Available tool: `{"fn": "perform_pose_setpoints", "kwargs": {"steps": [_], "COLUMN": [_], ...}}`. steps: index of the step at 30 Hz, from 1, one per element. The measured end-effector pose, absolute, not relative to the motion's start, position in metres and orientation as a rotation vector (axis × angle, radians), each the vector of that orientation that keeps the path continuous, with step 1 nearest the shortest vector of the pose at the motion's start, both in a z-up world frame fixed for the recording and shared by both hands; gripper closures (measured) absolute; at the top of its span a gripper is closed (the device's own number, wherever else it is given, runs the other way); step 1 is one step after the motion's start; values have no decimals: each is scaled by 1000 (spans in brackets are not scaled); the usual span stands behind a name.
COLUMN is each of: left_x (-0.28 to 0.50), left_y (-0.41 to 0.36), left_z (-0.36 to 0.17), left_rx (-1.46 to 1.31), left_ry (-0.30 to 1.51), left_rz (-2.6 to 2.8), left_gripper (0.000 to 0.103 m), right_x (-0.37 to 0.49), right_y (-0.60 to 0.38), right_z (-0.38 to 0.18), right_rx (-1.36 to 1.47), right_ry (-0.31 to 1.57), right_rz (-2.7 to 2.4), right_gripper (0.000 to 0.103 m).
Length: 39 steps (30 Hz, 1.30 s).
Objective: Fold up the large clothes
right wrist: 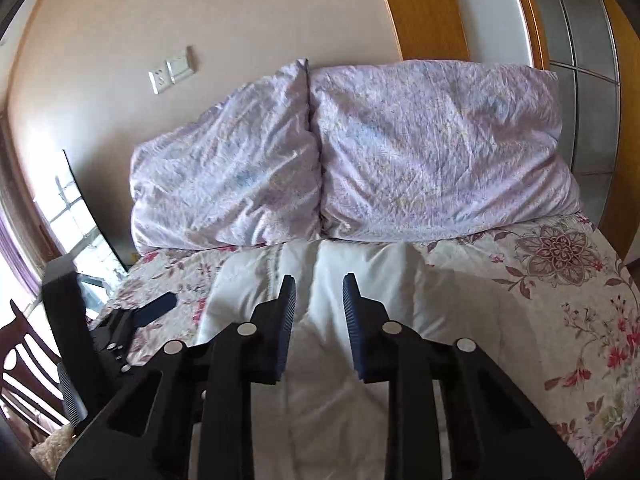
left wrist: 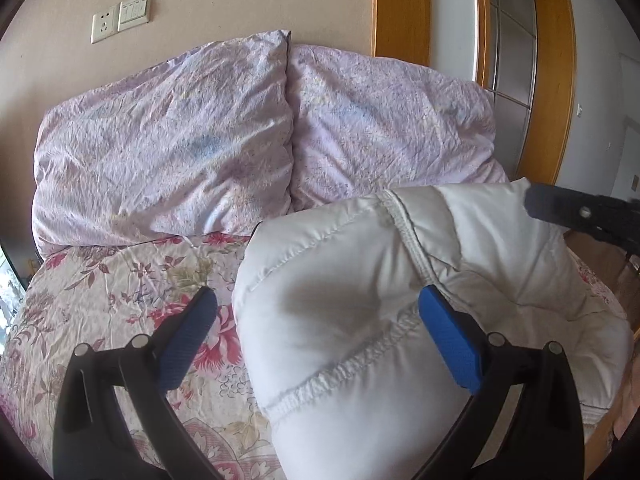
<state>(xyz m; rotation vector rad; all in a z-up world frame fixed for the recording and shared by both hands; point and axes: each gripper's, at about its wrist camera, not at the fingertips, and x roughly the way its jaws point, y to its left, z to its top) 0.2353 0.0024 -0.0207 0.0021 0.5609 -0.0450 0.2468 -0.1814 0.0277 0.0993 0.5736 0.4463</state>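
Observation:
A white padded garment (left wrist: 340, 360) lies folded into a thick bundle on the floral bedsheet (left wrist: 120, 280), its stitched seams facing up. My left gripper (left wrist: 320, 296) hovers over the bundle's left half, open wide, with its blue pads clear of the cloth. In the right wrist view the same garment (right wrist: 384, 264) lies below my right gripper (right wrist: 319, 280). The right jaws stand a narrow gap apart with nothing between them. A finger of the right gripper (left wrist: 560, 206) shows above the garment's far right corner. The left gripper (right wrist: 156, 308) appears at the left.
Two lilac pillows (left wrist: 168, 140) (left wrist: 392, 128) lean against the wall at the head of the bed. A socket and switch (left wrist: 120, 16) are on the wall, and a wooden door frame (left wrist: 400, 8) stands at the right. A dark chair (right wrist: 24, 360) and a window are at the left.

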Motion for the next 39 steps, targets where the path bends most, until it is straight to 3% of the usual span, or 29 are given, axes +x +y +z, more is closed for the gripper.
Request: {"fn": "perform_pose_setpoints", "kwargs": {"steps": [9, 39], "left_x": [257, 291], "left_y": [-19, -39], "left_z": [-39, -73], "left_rx": [28, 96], "left_ry": [608, 735], "left_rz": [-80, -24], "left_gripper": [2, 2], "right_x": [286, 318], "right_y": [-221, -236], "right_z": [-42, -100], "right_rx": [148, 260], "right_ry": [678, 764], "right_rz": [359, 394], "right_gripper": [101, 103]}}
